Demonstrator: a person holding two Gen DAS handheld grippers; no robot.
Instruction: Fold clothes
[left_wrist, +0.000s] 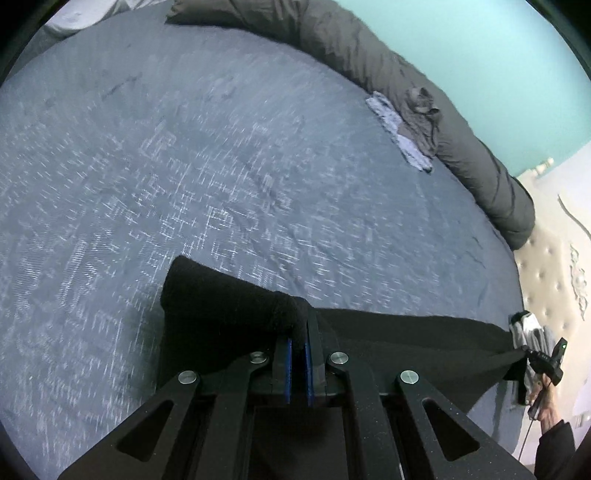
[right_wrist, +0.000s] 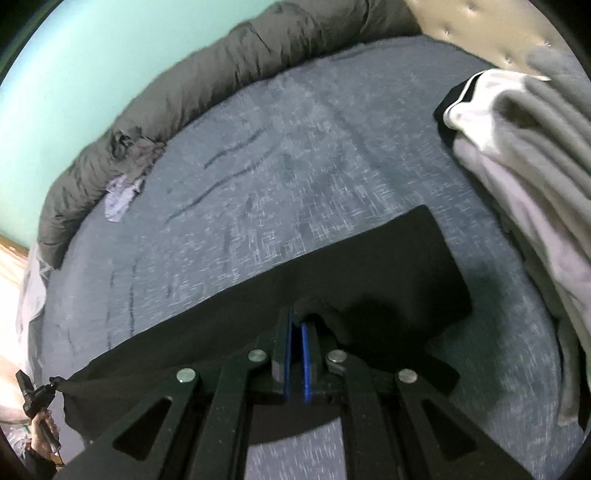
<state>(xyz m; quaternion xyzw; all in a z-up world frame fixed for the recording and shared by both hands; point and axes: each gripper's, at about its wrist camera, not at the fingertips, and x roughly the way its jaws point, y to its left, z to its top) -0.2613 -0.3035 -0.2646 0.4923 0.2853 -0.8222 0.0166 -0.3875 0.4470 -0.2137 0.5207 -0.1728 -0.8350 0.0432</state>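
Holding the black garment (left_wrist: 388, 339) stretched between both claws, you have it spread just above the grey bed (left_wrist: 184, 166), one edge taut from side to side. Your left claw (left_wrist: 298, 332) is clamped on a bunched corner of the cloth, its blue pads nearly together with fabric pinched at the tips. Your right claw (right_wrist: 298, 325) is likewise clamped on the opposite corner; in the right wrist view a flap of the garment lies forward on the bed beyond it. In my judgement this two-corner hold is there to keep the edge straight, so that the cloth can be laid or doubled over squarely; which of the two, the frames do not settle.

No containers are in view. A pile of light clothes (right_wrist: 517, 166) rests at the bed's right side, a small crumpled grey item (left_wrist: 417, 122) lies against the rolled dark duvet (left_wrist: 369, 55) at the far edge.
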